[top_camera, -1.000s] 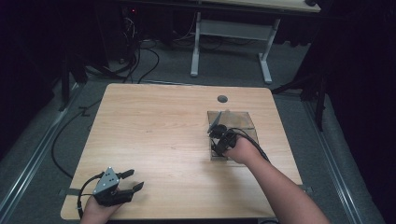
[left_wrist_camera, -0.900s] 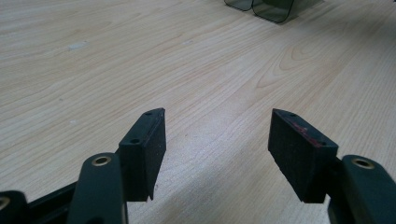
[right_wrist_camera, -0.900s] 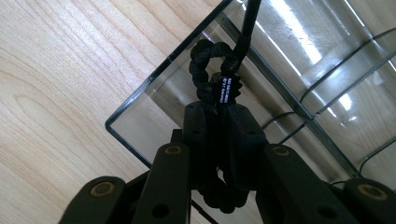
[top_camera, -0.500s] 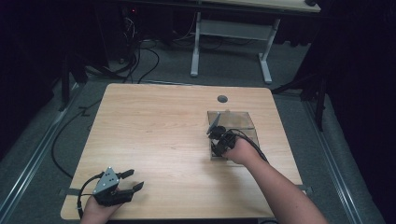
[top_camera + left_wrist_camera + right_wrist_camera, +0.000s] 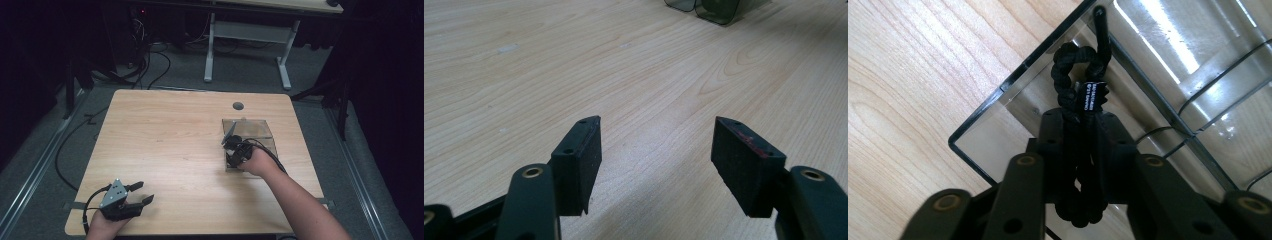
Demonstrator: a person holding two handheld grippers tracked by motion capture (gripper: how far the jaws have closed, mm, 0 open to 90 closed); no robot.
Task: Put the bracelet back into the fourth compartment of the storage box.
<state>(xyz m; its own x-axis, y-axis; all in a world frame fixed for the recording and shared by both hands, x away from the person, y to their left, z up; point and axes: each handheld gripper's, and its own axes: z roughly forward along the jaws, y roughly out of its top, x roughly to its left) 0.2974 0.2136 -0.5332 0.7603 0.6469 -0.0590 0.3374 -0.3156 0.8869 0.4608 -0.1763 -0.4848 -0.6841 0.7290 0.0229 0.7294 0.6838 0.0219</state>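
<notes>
**Braided cord held over smoked-plastic box**

The right claw (image 5: 1083, 145) points down over the near corner of a clear smoked box (image 5: 998, 107) on the worktop (image 5: 165, 145), a black braided cord (image 5: 1073, 75) caught between its jaws. The right gripper view brings out the cord's looped end, a small white-lettered tag and the box's inner dividers just beyond the claw; its jaws have just been easing apart, yet the cord sits pinched between them. From the high view the right claw (image 5: 234, 150) is a dark knot at the box (image 5: 260, 131) edge. Well apart, the left claw (image 5: 142, 194) rests with jaws spread; the left gripper view shows bare wood between its pads (image 5: 584, 160).
</notes>
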